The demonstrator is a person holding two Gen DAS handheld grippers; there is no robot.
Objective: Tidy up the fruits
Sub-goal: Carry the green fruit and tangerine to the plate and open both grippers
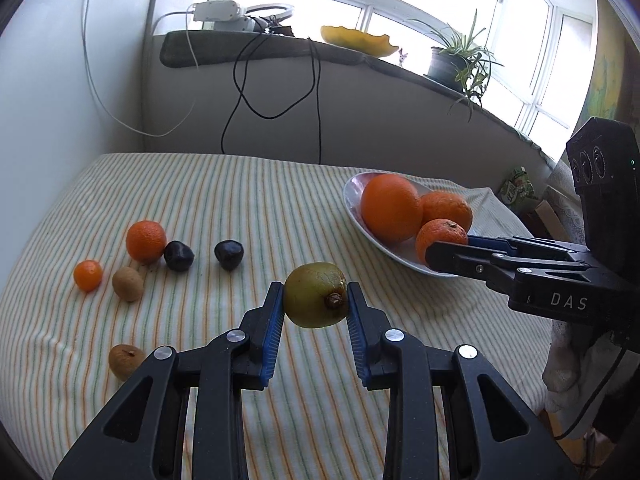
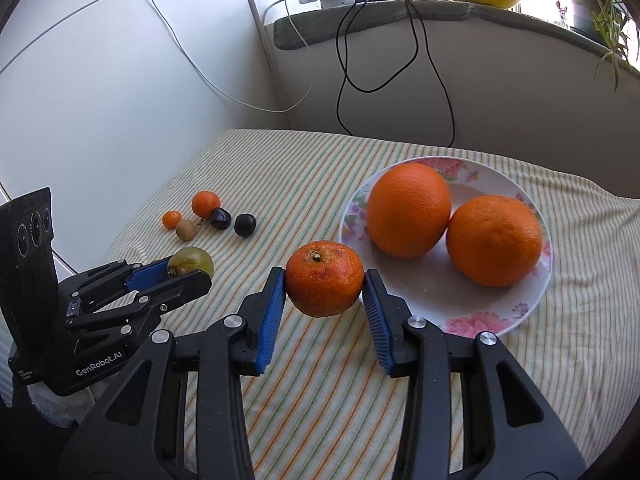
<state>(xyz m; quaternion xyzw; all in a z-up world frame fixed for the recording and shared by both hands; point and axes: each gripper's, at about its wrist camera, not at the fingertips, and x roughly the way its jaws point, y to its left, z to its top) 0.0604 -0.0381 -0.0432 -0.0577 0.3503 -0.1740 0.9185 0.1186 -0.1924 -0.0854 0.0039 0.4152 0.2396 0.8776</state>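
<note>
The left tongs (image 1: 316, 300) are clamped on a yellow-green fruit (image 1: 316, 295), its brown stem end facing the camera, and hold it clear above the striped cloth (image 1: 256, 200) that covers the worktop. The right tongs (image 2: 325, 280) grip a small mandarin (image 2: 325, 279) between their blue pads, lifted off the cloth just left of the near rim of the flowered plate (image 2: 472, 322). On that plate lie a large orange (image 2: 409, 210) on the left and a second orange (image 2: 494, 241) on the right, touching each other. Seen from the left wrist, the right tongs reach in from the right with the mandarin in front of the plate's near edge. Far to the left on the cloth sits a loose group: a mandarin (image 1: 146, 241) with a dark plum (image 1: 179, 255) touching its right side, another dark plum (image 1: 229, 254) a little apart further right, a tiny orange fruit (image 1: 88, 275) at the left end, and a brown round fruit (image 1: 128, 284) just beside it. A second brown fruit (image 1: 126, 361) lies alone nearer, left of the left tongs. Behind the worktop, cables hang down from a windowsill (image 1: 280, 50) that carries a yellow dish (image 1: 360, 41) and a potted plant (image 1: 456, 62).
</note>
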